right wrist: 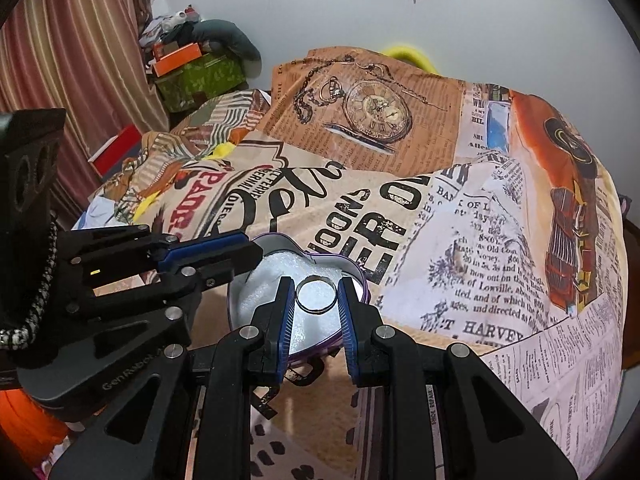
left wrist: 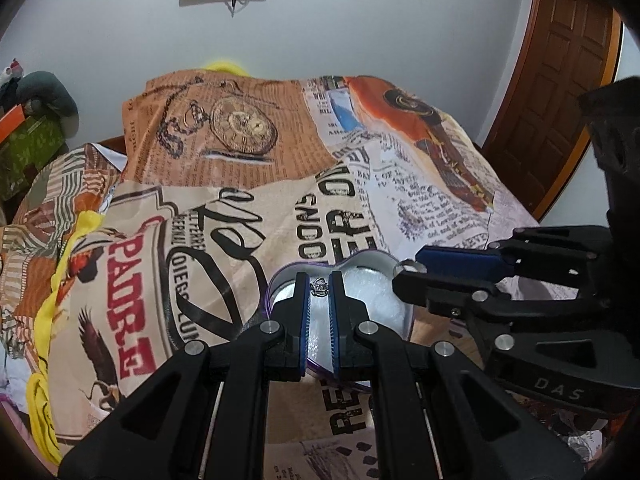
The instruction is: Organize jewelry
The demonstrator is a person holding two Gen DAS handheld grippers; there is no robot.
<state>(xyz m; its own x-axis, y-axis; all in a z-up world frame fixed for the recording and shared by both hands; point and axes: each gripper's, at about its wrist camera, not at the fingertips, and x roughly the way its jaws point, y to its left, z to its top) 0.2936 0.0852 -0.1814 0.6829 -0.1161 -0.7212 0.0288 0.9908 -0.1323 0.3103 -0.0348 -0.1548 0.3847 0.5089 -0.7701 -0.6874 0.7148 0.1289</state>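
A heart-shaped tin (left wrist: 280, 276) (right wrist: 236, 300) with a purple rim and white foam lining sits on the printed cloth. My left gripper (left wrist: 319, 286) is shut on a small silver jewel piece (left wrist: 320, 287) and holds it over the tin. My right gripper (right wrist: 316, 294) is shut on a plain silver ring (right wrist: 316, 294), held flat between its blue pads over the tin. The right gripper (left wrist: 404, 270) also shows in the left wrist view with the ring (left wrist: 408, 267) at its tip. The left gripper (right wrist: 252, 248) enters the right wrist view from the left.
A newspaper-print cloth (left wrist: 240, 208) (right wrist: 440, 220) covers the surface. Boxes and clutter (right wrist: 192, 68) are piled at the back left by a curtain (right wrist: 72, 40). A wooden door (left wrist: 560, 88) stands at the right. Yellow fabric (left wrist: 44, 320) lies at the left edge.
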